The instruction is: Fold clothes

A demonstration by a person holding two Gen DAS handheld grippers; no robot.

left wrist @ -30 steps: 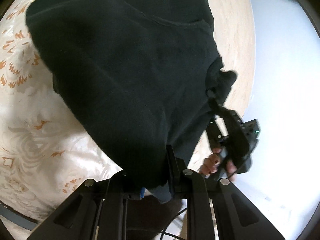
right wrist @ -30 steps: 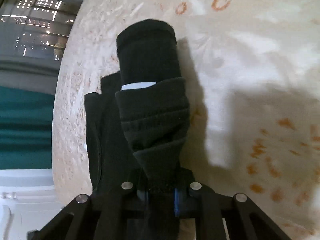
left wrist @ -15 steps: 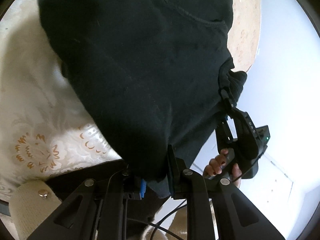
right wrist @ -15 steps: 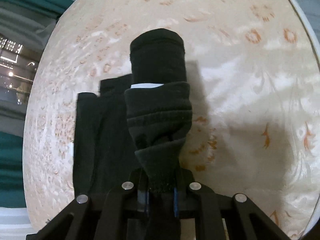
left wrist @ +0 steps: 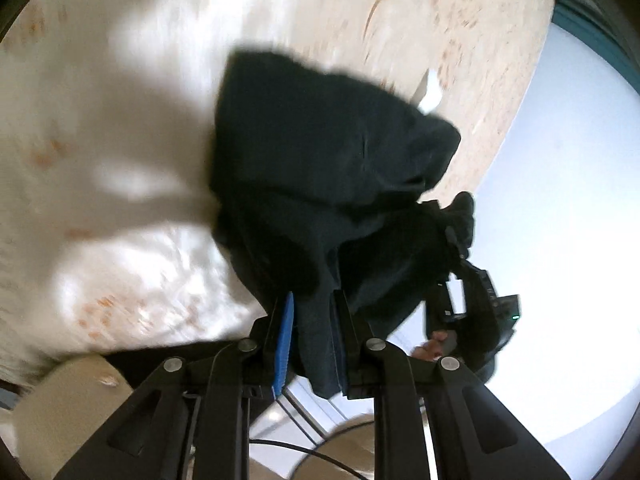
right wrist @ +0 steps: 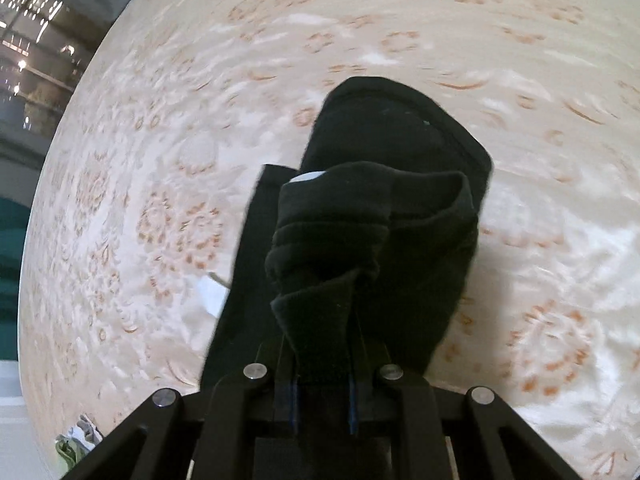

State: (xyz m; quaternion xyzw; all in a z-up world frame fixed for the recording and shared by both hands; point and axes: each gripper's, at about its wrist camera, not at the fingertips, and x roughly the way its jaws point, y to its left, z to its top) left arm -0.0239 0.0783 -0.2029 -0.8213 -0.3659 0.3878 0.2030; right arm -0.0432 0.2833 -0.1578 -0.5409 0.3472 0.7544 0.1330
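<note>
A black garment (left wrist: 320, 160) lies bunched on the round table (left wrist: 120, 120), whose cream cloth bears an orange flower pattern. One edge of it hangs between the fingers of my left gripper (left wrist: 314, 300), whose jaws are opening. The blue left pad (left wrist: 284, 340) stands bare, just off the fabric. My right gripper (right wrist: 324, 344) is shut on a thick ribbed fold of the garment (right wrist: 380, 200) and holds it above the table (right wrist: 200, 120). A white label (right wrist: 306, 177) shows in the fold. The left wrist view shows the right gripper (left wrist: 472, 308), held by a hand (left wrist: 436, 344) at the garment's right corner.
A small white slip (right wrist: 212, 298) lies on the cloth beside the garment, the same slip (left wrist: 430, 92) showing past its far edge. A beige chair cushion (left wrist: 60, 400) sits below the table's near rim. Beyond the rim lie white floor (left wrist: 560, 200) and dark shelving (right wrist: 32, 40).
The garment, spread high across the left view before, has dropped and bunched on the table. The left blue pad now shows, off the fabric. The right gripper rose with its fold.
</note>
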